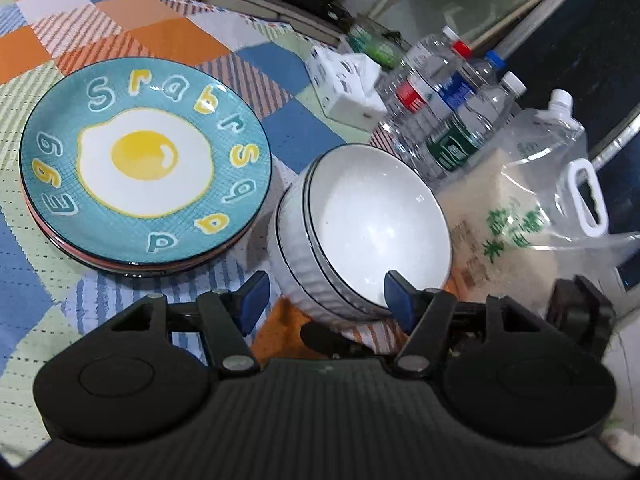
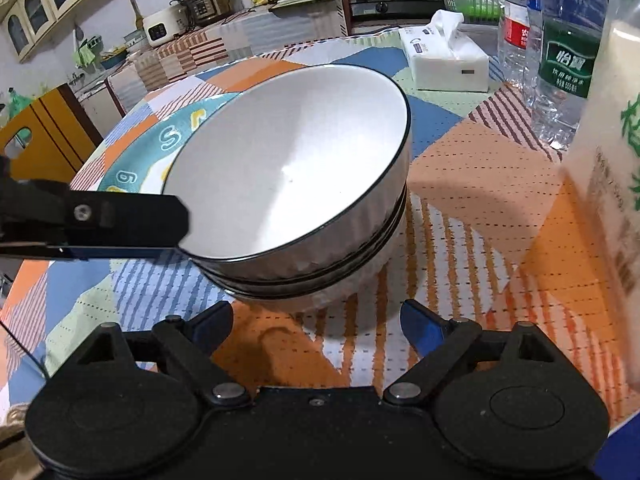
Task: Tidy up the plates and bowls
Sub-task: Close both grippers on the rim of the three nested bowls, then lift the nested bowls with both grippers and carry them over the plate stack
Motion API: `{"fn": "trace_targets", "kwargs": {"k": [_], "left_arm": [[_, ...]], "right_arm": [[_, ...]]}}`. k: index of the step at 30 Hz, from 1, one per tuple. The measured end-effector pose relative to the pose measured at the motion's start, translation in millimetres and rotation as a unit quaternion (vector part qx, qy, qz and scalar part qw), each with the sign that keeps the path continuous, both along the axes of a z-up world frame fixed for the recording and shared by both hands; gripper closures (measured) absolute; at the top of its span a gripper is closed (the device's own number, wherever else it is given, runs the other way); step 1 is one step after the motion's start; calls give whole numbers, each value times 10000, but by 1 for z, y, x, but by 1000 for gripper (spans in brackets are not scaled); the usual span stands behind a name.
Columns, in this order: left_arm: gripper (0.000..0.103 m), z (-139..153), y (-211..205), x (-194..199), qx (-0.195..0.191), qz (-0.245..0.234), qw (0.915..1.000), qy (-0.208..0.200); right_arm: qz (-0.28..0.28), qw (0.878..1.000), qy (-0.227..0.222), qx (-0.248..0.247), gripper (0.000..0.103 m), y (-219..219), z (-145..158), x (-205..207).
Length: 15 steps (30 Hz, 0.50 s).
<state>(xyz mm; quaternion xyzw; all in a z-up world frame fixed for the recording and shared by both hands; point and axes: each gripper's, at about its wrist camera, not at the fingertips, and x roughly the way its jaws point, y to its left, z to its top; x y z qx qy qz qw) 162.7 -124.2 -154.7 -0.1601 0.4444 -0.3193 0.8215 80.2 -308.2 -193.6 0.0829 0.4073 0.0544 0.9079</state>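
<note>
A stack of white ribbed bowls [image 1: 372, 224] with dark rims leans on the patchwork tablecloth [image 1: 132, 28]. A stack of plates [image 1: 146, 164] lies to its left, topped by a teal plate with a fried-egg picture. My left gripper [image 1: 328, 300] is open around the near wall of the bowls: one blue pad sits over the top bowl's inside, the other stands clear of the outer wall. In the right wrist view the bowls [image 2: 288, 184] fill the middle, the teal plate [image 2: 160, 140] shows behind them, and the left gripper's finger [image 2: 128, 216] reaches the top rim. My right gripper [image 2: 316, 324] is open and empty, just short of the stack.
A tissue box [image 2: 448, 60] sits behind the bowls. Several water bottles [image 2: 560, 60] and a clear spouted bag of rice [image 1: 520, 208] crowd the right side close to the bowls. The table's round edge [image 2: 96, 152] curves off at the left, with kitchen counters beyond.
</note>
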Motion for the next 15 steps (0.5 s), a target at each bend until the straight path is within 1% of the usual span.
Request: {"fn": "trace_targets", "kwargs": {"k": [2,3,6,8,10,11,12,13,15], "left_arm": [[41,-6,-3,2,24,129,9999,84],[41,-8,-3,4,-34,177,9998,110],[42,-14,-4,10,-219,312,9991,202],[43,-18,-8,13,-215,356,9988,252],[46,-20,-12,14,-185,350,9990,222],[51,-21,-14,13,-129,376,9991,176],[52,-22,-15,14,-59,389,9991,144],[52,-22,-15,14,-75,388,9991,141],[52,-23,-12,16,-143,411,9988,203]], "right_arm": [[2,9998,-57,-203,10,6,-1,1],[69,9996,-130,-260,10,9,-2,0],[164,9977,-440,-482,10,12,-7,-2],[256,9961,-632,-553,9,13,-12,-2],[342,9937,-822,-679,9,14,-17,-1],[401,9918,-921,-795,9,16,-19,-2],[460,9898,-1002,-903,9,16,-21,-1],[512,9878,-1065,-1012,7,17,-23,0],[514,9892,-1002,-936,5,15,-22,5]]}}
